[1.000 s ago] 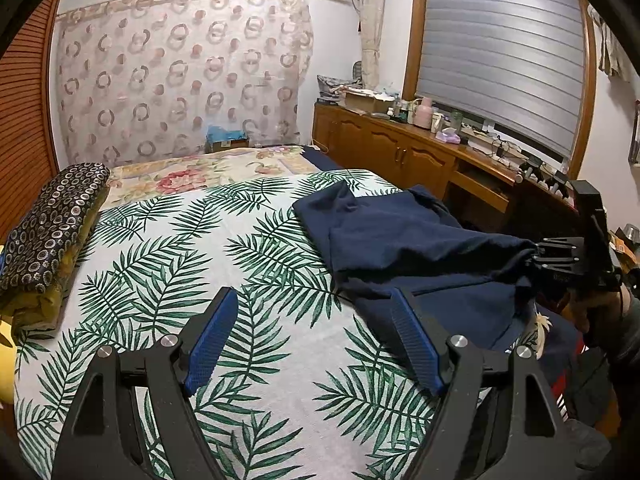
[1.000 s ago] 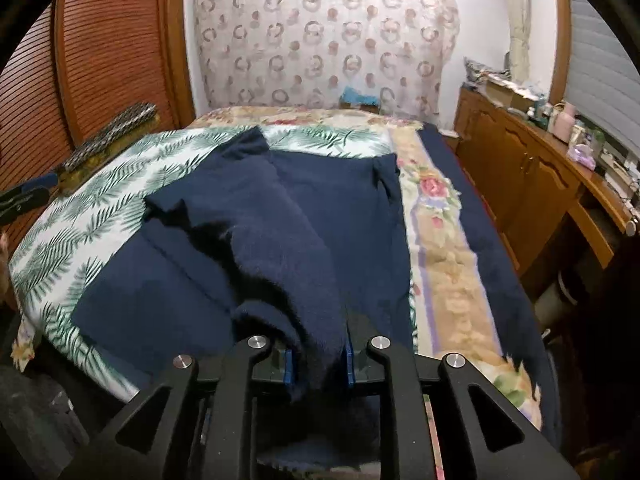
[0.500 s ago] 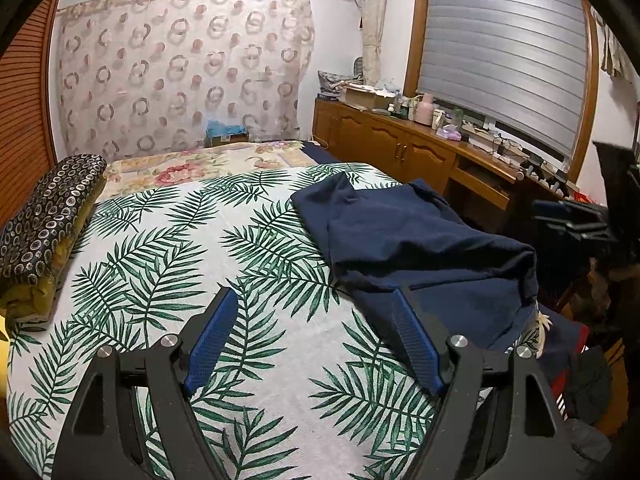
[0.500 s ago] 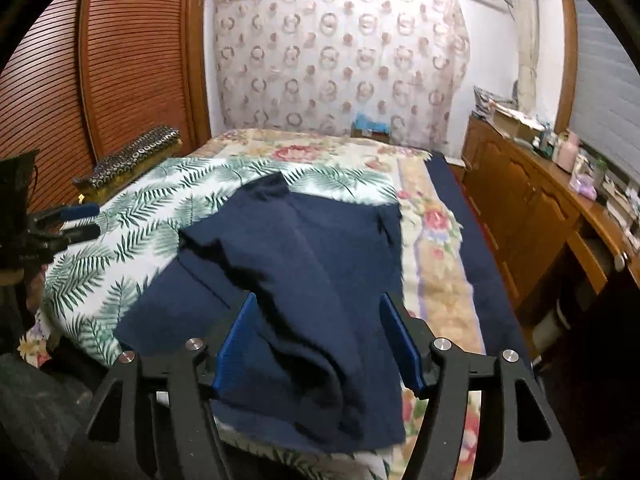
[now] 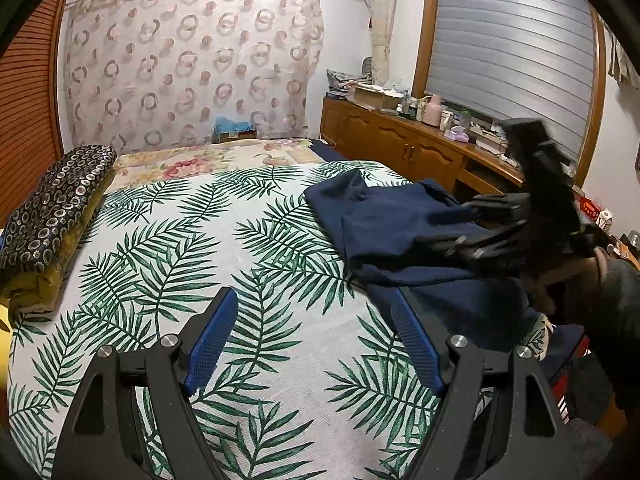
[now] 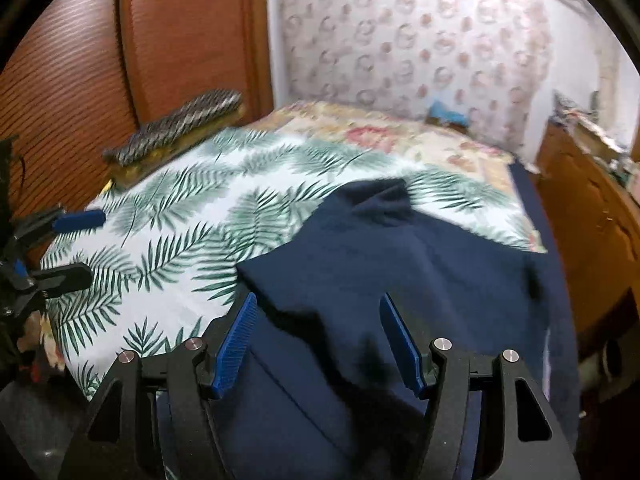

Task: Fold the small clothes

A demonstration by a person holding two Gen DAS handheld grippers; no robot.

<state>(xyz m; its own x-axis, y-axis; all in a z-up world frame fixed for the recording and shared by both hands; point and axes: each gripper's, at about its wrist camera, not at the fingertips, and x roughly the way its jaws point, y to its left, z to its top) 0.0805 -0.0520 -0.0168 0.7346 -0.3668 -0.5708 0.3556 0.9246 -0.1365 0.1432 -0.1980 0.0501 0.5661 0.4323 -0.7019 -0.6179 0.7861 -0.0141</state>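
Left claw point(image 5: 312, 340) held w/ fingers apart, nothing gripped, over palm-print bedspread point(image 5: 180, 248). Navy garment point(image 5: 392, 232) seen crumpled at bed's right edge. Right claw point(image 6: 320, 340) spread wide above garment's near part, nothing clamped; view blurred.

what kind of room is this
Most likely a home bedroom: a bed with a palm-leaf cover holds a navy garment, a patterned curtain hangs behind it, and a cluttered wooden cabinet sits under a shuttered window.
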